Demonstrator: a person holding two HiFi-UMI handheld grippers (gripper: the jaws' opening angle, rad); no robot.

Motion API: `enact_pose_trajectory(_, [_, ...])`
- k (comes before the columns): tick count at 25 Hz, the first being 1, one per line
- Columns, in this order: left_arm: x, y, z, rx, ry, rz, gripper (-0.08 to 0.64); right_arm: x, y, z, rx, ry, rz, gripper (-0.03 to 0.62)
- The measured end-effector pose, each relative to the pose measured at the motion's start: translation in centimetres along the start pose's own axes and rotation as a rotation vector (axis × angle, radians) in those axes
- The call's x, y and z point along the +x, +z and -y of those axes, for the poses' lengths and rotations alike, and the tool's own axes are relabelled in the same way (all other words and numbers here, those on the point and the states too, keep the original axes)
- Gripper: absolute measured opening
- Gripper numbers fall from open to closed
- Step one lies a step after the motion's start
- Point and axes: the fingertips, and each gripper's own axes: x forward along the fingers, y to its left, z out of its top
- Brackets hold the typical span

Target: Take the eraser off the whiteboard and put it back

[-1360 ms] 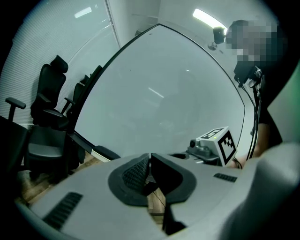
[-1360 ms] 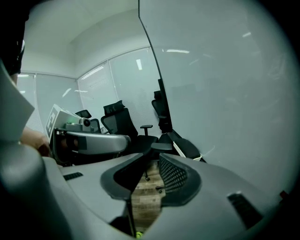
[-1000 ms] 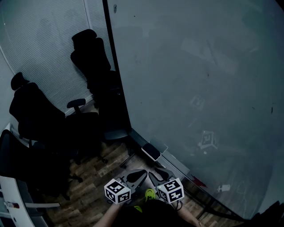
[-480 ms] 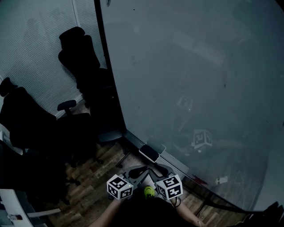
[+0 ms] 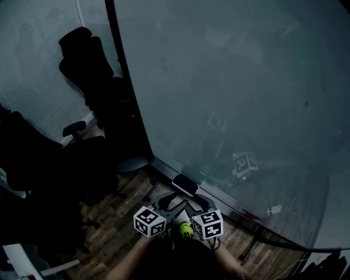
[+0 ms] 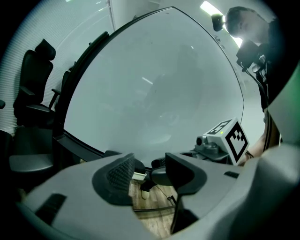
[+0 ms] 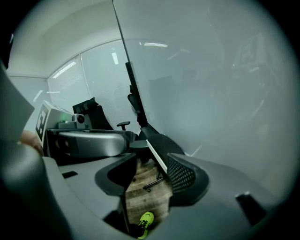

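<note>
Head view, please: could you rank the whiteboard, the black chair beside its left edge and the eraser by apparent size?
1. whiteboard, by far the largest.
2. black chair.
3. eraser, clearly smallest, although it lies nearer the camera.

Dim blue-grey gloom fills the head view, reducing the office chairs (image 5: 87, 71) to black silhouettes beside the faintly reflective whiteboard (image 5: 229, 98). Both gripper views are brighter, bowed by wide-angle distortion and black at the corners. A ceiling light (image 6: 210, 7) flares at top right in the left one.
</note>
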Motion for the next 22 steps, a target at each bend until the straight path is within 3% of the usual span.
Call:
enact_pose_trajectory(10, [3.9, -0.6, -3.5, 0.021, 0.061, -0.012, 0.293, 1.8, -1.2, 4.8, 0.080, -0.072, -0.031, 0.255])
enact_pose_trajectory(22, [5.1, -0.2, -5.4, 0.009, 0.113, -0.034, 0.354, 1.9, -1.0, 5.9, 0.104, -0.085, -0.054, 0.284])
